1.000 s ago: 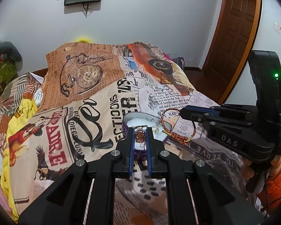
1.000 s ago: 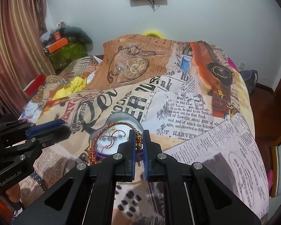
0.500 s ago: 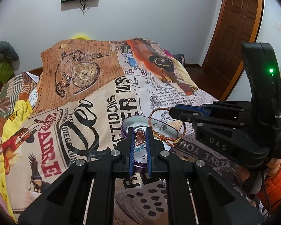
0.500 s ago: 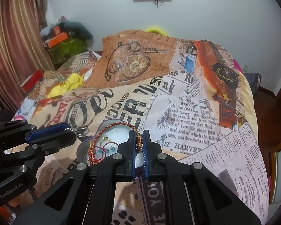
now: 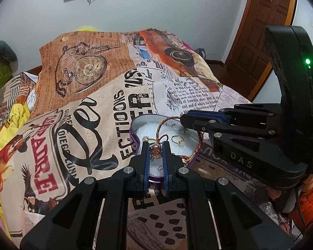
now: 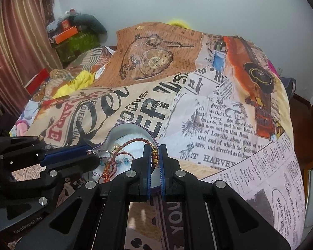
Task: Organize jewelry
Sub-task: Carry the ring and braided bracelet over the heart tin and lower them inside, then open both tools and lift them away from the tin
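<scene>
Both grippers hang over the heart-shaped tin (image 5: 135, 125) on the bed's printed quilt (image 5: 94, 108). The left gripper (image 5: 155, 145) has its fingers clamped on an amber-stoned ring (image 5: 155, 153). The right gripper (image 6: 155, 148) pinches the red-and-gold braided bracelet (image 6: 135, 140), which seems to droop into the tin beside a gold ring (image 5: 177, 140).

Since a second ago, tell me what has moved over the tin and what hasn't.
Both grippers have come down and forward over the tin, which shows larger and nearer in both views. The left gripper brought its ring over the white lining; the right gripper brought the bracelet so that it now hangs inside the tin. Nothing was let go. The tin, the gold ring in it and the bedspread stayed put.
</scene>
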`<move>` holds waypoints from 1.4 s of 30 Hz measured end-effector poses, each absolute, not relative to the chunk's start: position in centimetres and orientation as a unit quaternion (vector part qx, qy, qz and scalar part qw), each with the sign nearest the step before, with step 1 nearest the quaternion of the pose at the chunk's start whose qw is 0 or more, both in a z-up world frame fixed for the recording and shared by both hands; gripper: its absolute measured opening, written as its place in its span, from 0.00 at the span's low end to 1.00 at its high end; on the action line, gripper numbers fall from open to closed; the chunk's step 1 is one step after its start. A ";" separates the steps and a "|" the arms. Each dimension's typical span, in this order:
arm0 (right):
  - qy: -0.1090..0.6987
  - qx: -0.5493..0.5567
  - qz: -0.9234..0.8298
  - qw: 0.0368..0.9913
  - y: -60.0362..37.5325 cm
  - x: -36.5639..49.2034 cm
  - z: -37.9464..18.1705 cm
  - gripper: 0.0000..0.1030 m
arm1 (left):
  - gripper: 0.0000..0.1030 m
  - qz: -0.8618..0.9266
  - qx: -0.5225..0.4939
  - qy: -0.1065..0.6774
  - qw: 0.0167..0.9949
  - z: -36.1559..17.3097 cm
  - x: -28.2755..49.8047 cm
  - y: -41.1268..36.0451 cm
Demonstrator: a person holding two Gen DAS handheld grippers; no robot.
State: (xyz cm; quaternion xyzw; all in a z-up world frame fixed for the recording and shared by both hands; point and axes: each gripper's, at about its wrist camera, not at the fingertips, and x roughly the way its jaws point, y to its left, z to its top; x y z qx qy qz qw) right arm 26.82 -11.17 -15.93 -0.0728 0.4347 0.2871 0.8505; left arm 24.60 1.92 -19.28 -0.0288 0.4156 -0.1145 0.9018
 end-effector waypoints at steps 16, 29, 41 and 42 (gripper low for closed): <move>0.462 -0.051 0.307 0.831 -11.5 26.2 -15.3 0.08 | 0.12 -0.106 -0.036 0.429 0.896 -18.7 24.2 2.3; 0.450 -0.063 0.304 0.837 -11.8 24.2 -13.2 0.10 | 0.26 -0.087 -0.033 0.408 0.908 -16.0 21.8 3.4; 0.436 -0.065 0.290 0.849 -12.7 21.6 -12.0 0.41 | 0.39 -0.069 -0.033 0.410 0.909 -15.6 18.8 4.3; 0.437 -0.065 0.289 0.849 -12.8 21.5 -12.1 0.41 | 0.39 -0.068 -0.034 0.411 0.908 -15.7 18.6 4.3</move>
